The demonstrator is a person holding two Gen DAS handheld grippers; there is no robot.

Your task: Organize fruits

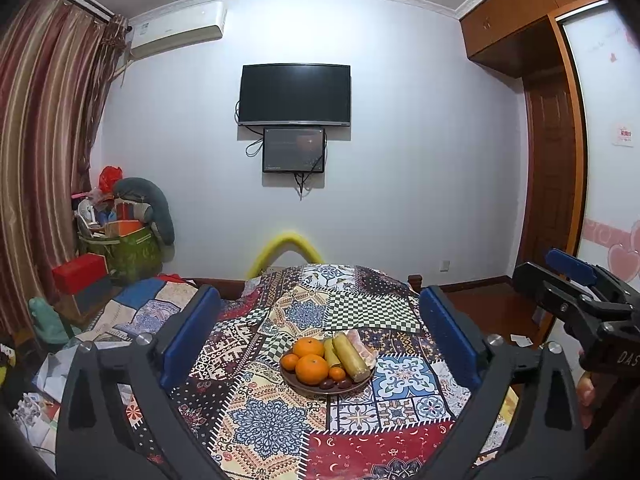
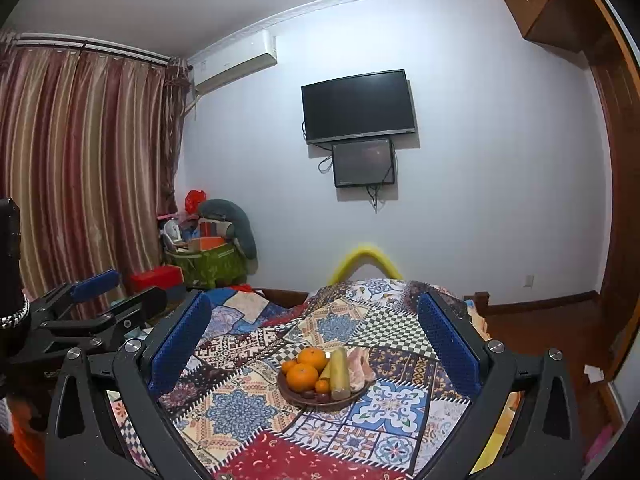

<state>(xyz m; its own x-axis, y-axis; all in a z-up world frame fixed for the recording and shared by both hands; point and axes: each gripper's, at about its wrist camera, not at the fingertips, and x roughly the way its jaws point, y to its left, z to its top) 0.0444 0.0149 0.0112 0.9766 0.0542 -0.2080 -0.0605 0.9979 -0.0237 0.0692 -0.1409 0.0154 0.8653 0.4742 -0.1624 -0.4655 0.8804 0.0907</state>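
Tongs (image 1: 320,312) (image 2: 314,316) gape, empty, above fruit plate (image 1: 304,389).

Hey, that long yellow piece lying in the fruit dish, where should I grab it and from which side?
Grip the long yellow piece around its middle, coming down from above with the fingers closing across its width. It lies flat, pointing away from the cameras, with oranges on its left and a pale pink piece on its right, so the gaps look tight. The right gripper is open and already faces the dish.
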